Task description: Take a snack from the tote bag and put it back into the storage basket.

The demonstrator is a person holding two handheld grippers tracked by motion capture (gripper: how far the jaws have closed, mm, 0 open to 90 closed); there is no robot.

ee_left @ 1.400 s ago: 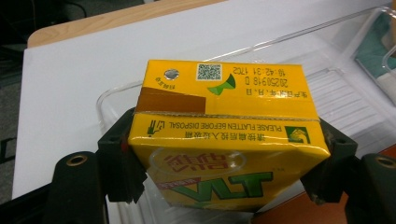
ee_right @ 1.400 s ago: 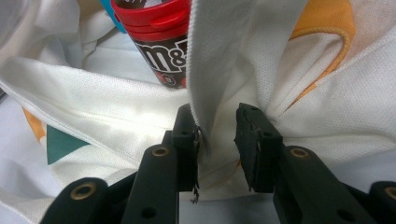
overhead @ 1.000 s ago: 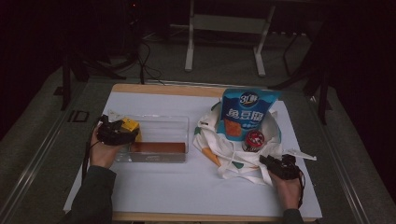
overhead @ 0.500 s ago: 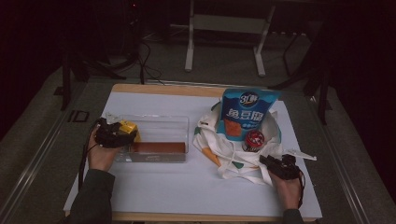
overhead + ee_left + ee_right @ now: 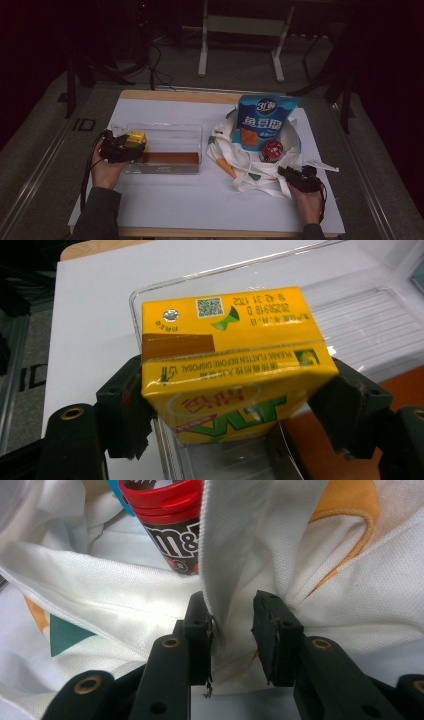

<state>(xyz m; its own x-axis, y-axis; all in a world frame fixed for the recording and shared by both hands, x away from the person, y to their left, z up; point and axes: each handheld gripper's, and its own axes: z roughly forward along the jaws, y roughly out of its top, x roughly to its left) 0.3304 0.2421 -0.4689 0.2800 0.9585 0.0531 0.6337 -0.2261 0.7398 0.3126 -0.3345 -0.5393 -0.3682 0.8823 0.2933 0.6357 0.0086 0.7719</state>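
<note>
Yellow juice carton (image 5: 227, 365) sits clamped in the left tongs (image 5: 235, 405) above a clear plastic box (image 5: 170, 135); right tongs (image 5: 232, 625) stand partly open around the tote bag's strap (image 5: 235, 545).

Left forearm: comes in from bottom-left of high view, dark sleeve, angled up toward table's left side.
Left hand (image 5: 104, 167): wrapped round gripper body from behind.
Left gripper (image 5: 131, 146): points toward table centre; in left gripper view jaws spread wide w/ both pads pressed on sides of yellow carton (image 5: 227, 360).
Right hand (image 5: 306, 202): at bottom-right, short bit of wrist visible.
Right gripper (image 5: 286, 172): points up-left; jaws partly closed, strip of white bag (image 5: 235, 550) between them, touching one pad.
</note>
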